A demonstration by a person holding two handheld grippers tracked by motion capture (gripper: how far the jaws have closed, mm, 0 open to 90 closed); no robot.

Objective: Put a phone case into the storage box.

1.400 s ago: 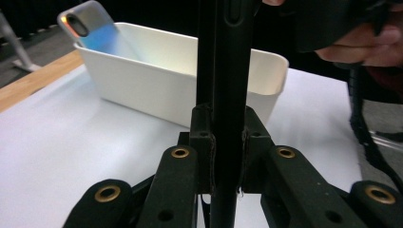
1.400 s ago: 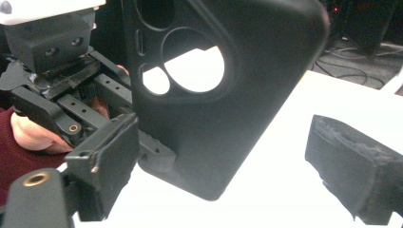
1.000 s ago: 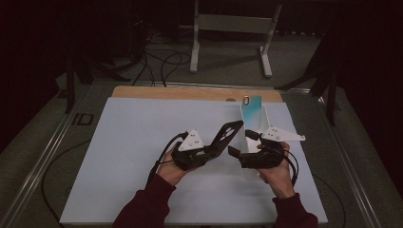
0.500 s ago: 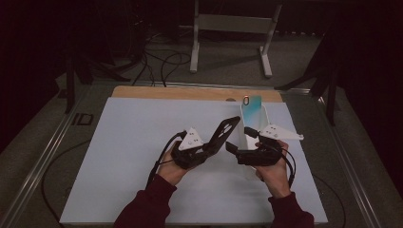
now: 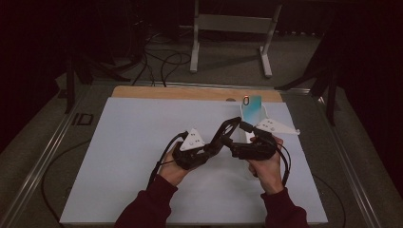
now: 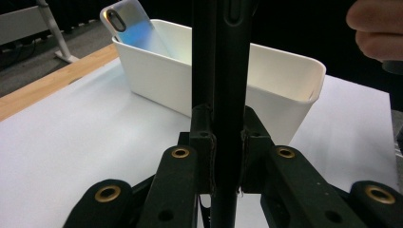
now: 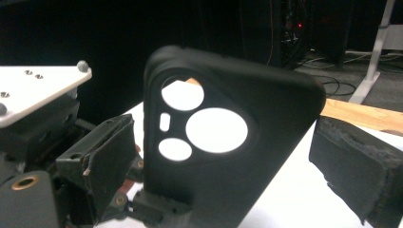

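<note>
Your high view is dim: light falls from above onto the white table (image 5: 142, 156), while the floor and room toward 12 o'clock sink into near black. In your left gripper view the white bin (image 6: 266, 80) glares softly and the close claw blurs. In your right gripper view the black phone case (image 7: 223, 142) is soft, backlit through its holes.

Your left tool (image 5: 215, 142) holds the phone case (image 5: 227, 130) upright over the counter (image 5: 119, 142), just left of your right tool (image 5: 240, 145). Behind them sits the bin (image 6: 280, 80), with a phone (image 6: 130, 23) leaning in its far end.
</note>
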